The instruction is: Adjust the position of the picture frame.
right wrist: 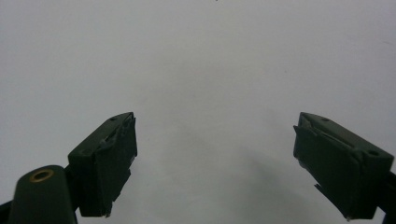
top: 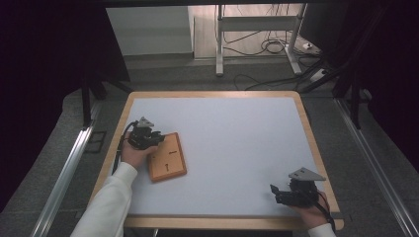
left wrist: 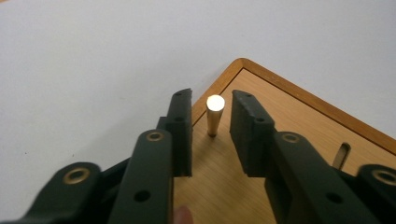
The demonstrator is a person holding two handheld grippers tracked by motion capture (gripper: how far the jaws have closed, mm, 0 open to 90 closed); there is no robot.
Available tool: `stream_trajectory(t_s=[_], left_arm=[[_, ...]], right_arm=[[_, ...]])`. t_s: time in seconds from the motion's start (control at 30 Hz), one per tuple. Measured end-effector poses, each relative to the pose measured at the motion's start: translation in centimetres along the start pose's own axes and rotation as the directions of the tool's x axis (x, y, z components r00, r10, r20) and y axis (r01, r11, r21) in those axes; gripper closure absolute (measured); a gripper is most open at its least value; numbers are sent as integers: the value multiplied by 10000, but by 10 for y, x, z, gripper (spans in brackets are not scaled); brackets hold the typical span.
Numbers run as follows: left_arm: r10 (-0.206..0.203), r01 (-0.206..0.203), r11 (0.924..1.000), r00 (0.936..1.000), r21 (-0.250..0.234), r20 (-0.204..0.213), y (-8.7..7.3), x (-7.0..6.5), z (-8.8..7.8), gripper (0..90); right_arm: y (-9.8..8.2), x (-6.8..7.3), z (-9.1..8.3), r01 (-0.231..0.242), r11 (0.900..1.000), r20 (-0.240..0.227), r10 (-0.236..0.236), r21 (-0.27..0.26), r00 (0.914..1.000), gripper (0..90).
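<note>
From above I see my left hand-held gripper (top: 159,138) at the near-left corner of the wooden board (top: 167,157), which lies on the left part of the table (top: 232,148); my right hand-held gripper (top: 274,190) rests well apart from the board, by the table's near right edge. Along the left hand-held gripper (left wrist: 212,122), a small brass peg (left wrist: 215,115) stands upright in the board's (left wrist: 280,126) corner, between jaws not quite touching it. The right hand-held gripper (right wrist: 215,163) is spread wide over bare table.
</note>
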State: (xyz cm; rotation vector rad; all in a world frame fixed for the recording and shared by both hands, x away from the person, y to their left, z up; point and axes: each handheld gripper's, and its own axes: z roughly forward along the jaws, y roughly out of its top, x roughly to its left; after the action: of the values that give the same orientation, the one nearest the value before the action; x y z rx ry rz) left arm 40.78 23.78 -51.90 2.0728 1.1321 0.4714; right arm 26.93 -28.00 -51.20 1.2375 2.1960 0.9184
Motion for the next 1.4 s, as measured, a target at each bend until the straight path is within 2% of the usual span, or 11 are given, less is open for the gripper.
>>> stream_trajectory(t_s=[0.17, 0.23, 0.4, 0.5, 0.6, 0.77, 0.93, 1.13, 1.4], left_arm=[[53, -54, 10000, 9999, 73, 109, -1, 0, 3, 802], [-94, 93, 9999, 9999, 84, 128, -1, 0, 3, 838], [-258, 254, 9996, 9992, 132, 292, -1, 2, 2, 846], [-717, 712, 9974, 9964, 123, 442, -1, 5, 1, 848], [-827, 821, 9965, 9952, 145, 516, 0, 5, 0, 849], [-637, 626, 9978, 9965, 216, 544, 6, 3, -7, 848], [-737, 723, 9972, 9942, 206, 781, 9, -1, -13, 849], [-619, 600, 9979, 9939, 236, 908, 11, -7, -15, 849], [-213, 194, 9997, 9923, 166, 1220, 17, -26, -17, 848]], right_arm=[[0, 0, -1, -29, 10000, 76, 30, -86, 10000, 139], [0, 0, -1, -50, 9999, 90, 52, -115, 9999, 139], [0, 0, -1, -36, 9999, 91, 37, -113, 10000, 140], [0, 0, -1, -24, 9999, 91, 25, -114, 10000, 140], [0, 0, -1, -44, 9999, 101, 45, -128, 9999, 140], [0, -1, -1, -81, 9999, 102, 82, -142, 9999, 142], [1, 0, -2, -71, 9998, 103, 72, -162, 9999, 142], [1, 0, -2, -58, 9998, 110, 60, -170, 9999, 142], [1, 0, -2, -21, 9998, 103, 23, -177, 9999, 142]])
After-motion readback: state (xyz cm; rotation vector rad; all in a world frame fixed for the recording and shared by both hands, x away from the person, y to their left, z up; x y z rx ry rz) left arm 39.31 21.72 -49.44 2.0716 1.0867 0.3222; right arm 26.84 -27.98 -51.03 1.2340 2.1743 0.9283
